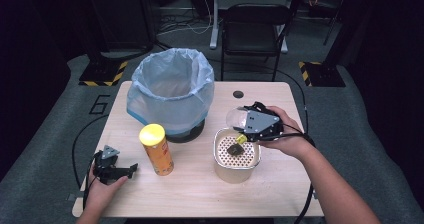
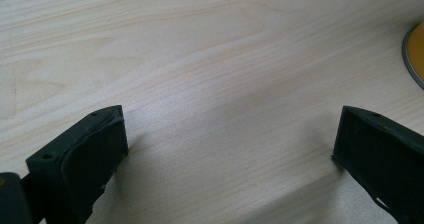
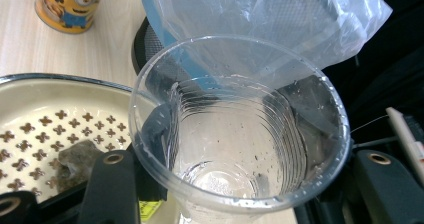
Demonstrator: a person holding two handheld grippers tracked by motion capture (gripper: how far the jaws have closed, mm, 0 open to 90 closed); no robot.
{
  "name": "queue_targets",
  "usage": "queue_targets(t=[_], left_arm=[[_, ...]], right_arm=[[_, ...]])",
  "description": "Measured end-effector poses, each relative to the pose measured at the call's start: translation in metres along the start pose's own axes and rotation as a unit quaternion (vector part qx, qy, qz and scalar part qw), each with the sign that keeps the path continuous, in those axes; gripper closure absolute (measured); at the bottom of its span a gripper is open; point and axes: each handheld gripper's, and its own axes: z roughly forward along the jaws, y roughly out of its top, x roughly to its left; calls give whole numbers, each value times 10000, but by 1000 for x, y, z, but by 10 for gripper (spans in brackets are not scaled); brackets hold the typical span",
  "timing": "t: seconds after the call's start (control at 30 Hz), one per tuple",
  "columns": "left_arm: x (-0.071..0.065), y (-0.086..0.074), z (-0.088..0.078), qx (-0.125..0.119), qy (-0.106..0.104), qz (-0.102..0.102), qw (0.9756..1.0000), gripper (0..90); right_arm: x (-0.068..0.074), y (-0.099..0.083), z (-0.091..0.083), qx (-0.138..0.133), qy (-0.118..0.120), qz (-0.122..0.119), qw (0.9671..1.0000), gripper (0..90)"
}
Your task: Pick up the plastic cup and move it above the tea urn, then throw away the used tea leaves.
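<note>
Pale wood grain runs across the tabletop (image 1: pixel 200 184), which sits on grey carpet in a dark room, with a black folding chair (image 1: pixel 252 31) and yellow-striped stand feet behind it. My left tongs (image 1: pixel 131 169) rest low near the front left corner, jaws spread wide over bare wood, just beside the yellow snack can (image 1: pixel 156 149). My right tongs (image 1: pixel 243 130) are pinching a clear plastic cup (image 3: pixel 240 139), tilted over the back rim of the cream perforated container (image 1: pixel 237 156), where a dark lump (image 1: pixel 234 149) lies on the grid. A bin lined with a pale plastic bag (image 1: pixel 171 89) stands at the back, near the cup.
</note>
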Motion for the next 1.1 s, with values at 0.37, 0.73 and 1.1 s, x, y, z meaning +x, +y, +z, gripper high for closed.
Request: queue_targets(t=[0.37, 0.73, 1.1], left_arm=[[0, 0, 0, -59, 27, 27, 10000, 7], [1, 0, -1, 35, 13, 43, 10000, 9], [-1, 0, 0, -42, 77, -27, 10000, 9]], right_arm=[[-11, -5, 0, -216, 366, 1098, 9930, 397], [-16, 1, 3, -359, 674, 1512, 9855, 397], [-32, 15, -5, -455, 776, 2014, 9754, 396]])
